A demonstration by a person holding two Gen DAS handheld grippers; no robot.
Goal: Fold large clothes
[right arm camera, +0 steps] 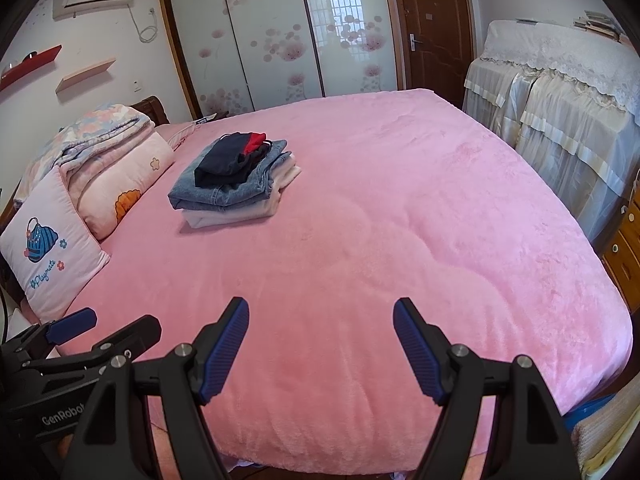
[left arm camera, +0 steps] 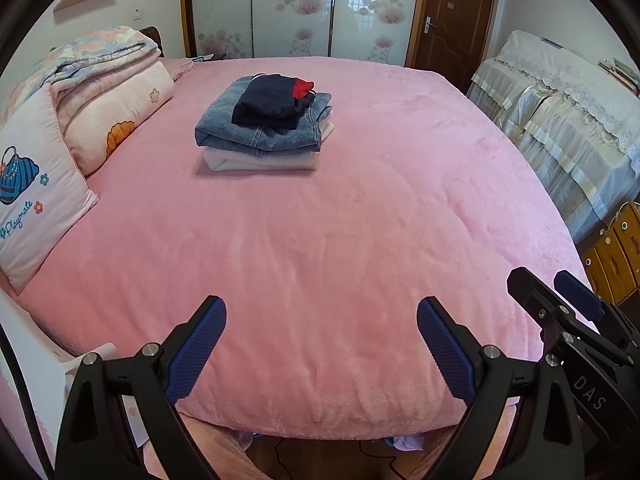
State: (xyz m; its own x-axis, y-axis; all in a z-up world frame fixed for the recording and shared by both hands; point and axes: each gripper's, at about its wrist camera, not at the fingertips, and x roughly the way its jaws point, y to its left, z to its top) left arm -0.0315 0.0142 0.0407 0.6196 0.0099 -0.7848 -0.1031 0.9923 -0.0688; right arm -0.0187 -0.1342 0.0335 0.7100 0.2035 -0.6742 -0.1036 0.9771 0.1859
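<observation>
Pink plush bedding (left arm camera: pixel 320 220) fills the left wrist view, where the left tongs (left arm camera: pixel 322 344) gape wide and empty over the near edge, the folded clothes stack (left arm camera: pixel 266 128) lying far left of centre beside the pillows (left arm camera: pixel 36 200). From the right wrist view, the right tongs (right arm camera: pixel 321 344) likewise stand wide apart holding nothing, with the stack far left on the bed.

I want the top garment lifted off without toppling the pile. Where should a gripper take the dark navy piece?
Probably pinch the dark navy garment at its near folded edge, coming from the bed's foot. It lies loose atop the folded jeans, that edge facing both open grippers.
</observation>
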